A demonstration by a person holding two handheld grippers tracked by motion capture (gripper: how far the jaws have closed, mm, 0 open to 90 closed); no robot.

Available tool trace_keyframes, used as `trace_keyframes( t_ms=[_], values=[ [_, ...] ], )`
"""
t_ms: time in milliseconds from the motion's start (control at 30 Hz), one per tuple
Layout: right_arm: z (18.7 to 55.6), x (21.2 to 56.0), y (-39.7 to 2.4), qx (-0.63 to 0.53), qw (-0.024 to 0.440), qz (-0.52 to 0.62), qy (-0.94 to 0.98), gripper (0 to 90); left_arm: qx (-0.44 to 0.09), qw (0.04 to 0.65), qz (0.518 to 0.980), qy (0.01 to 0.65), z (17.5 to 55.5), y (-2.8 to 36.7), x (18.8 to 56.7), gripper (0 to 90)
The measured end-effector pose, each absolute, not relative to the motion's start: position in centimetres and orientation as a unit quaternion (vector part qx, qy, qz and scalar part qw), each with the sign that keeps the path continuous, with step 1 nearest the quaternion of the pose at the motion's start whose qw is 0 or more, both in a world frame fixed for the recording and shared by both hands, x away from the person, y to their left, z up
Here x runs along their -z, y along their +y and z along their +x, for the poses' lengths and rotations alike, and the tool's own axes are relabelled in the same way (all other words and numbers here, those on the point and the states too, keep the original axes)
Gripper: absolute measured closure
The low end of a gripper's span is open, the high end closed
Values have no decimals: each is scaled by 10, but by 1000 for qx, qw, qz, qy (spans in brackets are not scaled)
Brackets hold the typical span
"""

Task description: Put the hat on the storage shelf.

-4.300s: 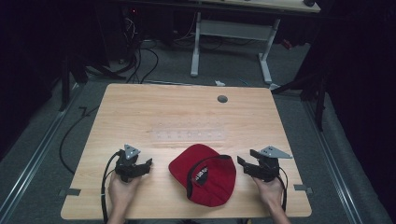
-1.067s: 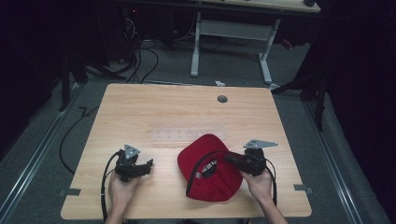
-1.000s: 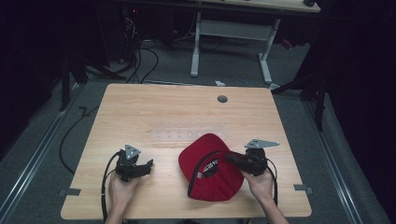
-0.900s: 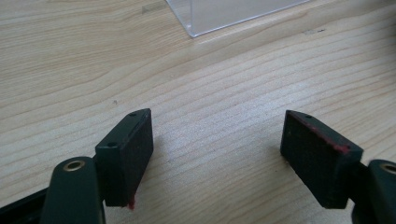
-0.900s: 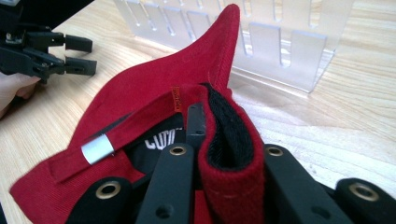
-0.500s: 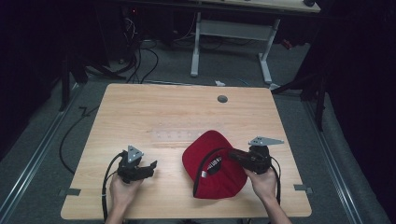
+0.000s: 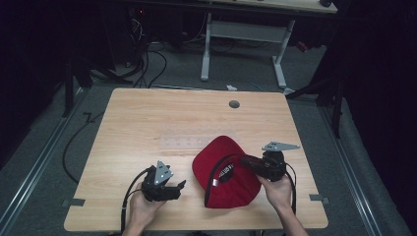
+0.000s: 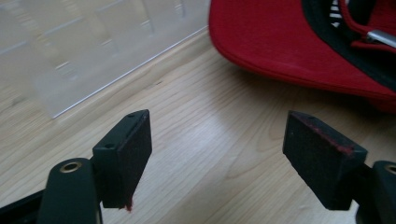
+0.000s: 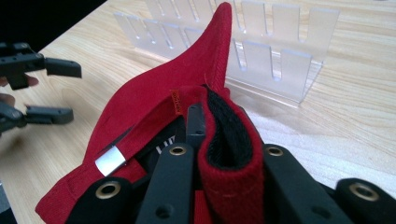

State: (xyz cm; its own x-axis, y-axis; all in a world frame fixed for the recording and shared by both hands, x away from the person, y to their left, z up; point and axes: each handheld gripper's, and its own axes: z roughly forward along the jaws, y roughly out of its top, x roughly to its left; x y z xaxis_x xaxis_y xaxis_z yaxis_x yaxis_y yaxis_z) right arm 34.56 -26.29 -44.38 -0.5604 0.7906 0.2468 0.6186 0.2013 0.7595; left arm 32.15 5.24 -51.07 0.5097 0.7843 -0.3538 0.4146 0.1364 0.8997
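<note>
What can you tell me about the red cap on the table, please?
The red cap is fabric with a black inner band and a printed label inside. It sits tilted on the wooden table, opening turned up toward the right gripper, whose jaws are shut on its rim. A clear slotted rack stands just behind it.

A pale wooden worktop [image 7: 162, 118] with a round grey grommet [image 7: 234, 104] stands on grey carpeted floor [image 7: 44, 162] in a dark room, black cables [image 7: 147, 59] and a white-legged desk [image 7: 246, 34] lying beyond its far edge.
</note>
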Motion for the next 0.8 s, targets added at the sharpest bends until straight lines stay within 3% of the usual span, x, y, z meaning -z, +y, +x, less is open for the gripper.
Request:
trace_keyframes(
  t_ms=[800],
  values=[
    [353, 417, -250, -459, 90, 453, 759, 819, -144, 585, 656, 456, 322, 10, 515, 207]
  ],
)
